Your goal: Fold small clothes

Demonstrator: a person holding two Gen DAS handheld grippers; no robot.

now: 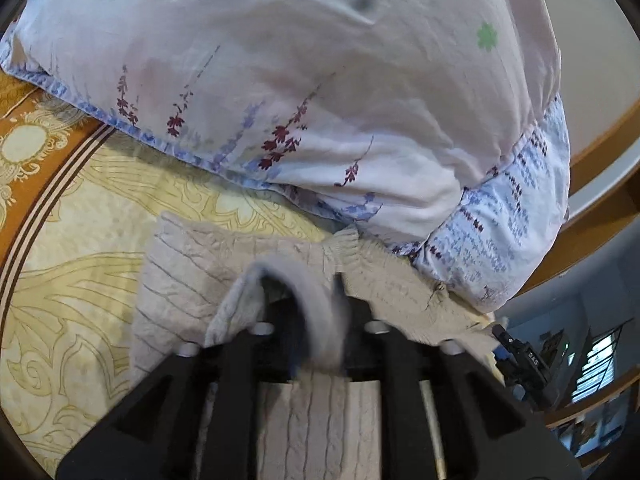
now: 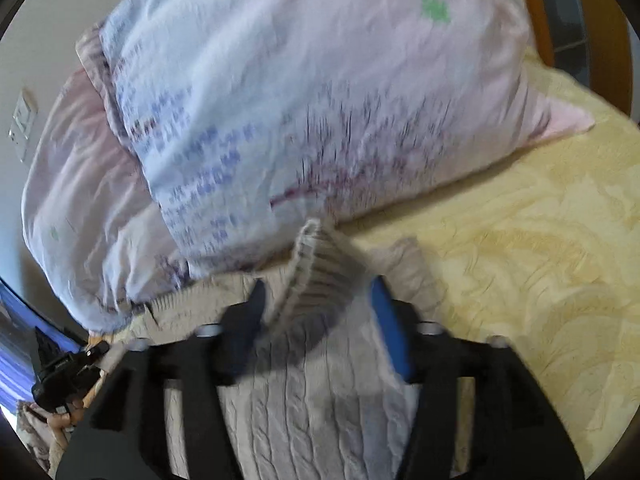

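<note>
A cream cable-knit sweater [image 1: 188, 276] lies on the bed at the foot of the pillows. My left gripper [image 1: 300, 300] has a fold of the sweater between its fingers; the jaws look closed on it. In the right wrist view the sweater [image 2: 312, 400] runs under the gripper, and its ribbed hem [image 2: 320, 264] stands up between the fingers. My right gripper [image 2: 316, 304] has its black and blue fingers [image 2: 390, 328] set apart on either side of that fold. The other gripper shows at the right edge of the left wrist view [image 1: 520, 356] and at the lower left of the right wrist view [image 2: 68, 368].
A large white pillow with purple flower print [image 1: 320, 80] sits just beyond the sweater; it also fills the right wrist view [image 2: 300, 100]. The yellow patterned bedspread [image 1: 60, 300] spreads left, and right in the right wrist view [image 2: 540, 260]. A wooden bed frame [image 1: 600, 136] curves behind.
</note>
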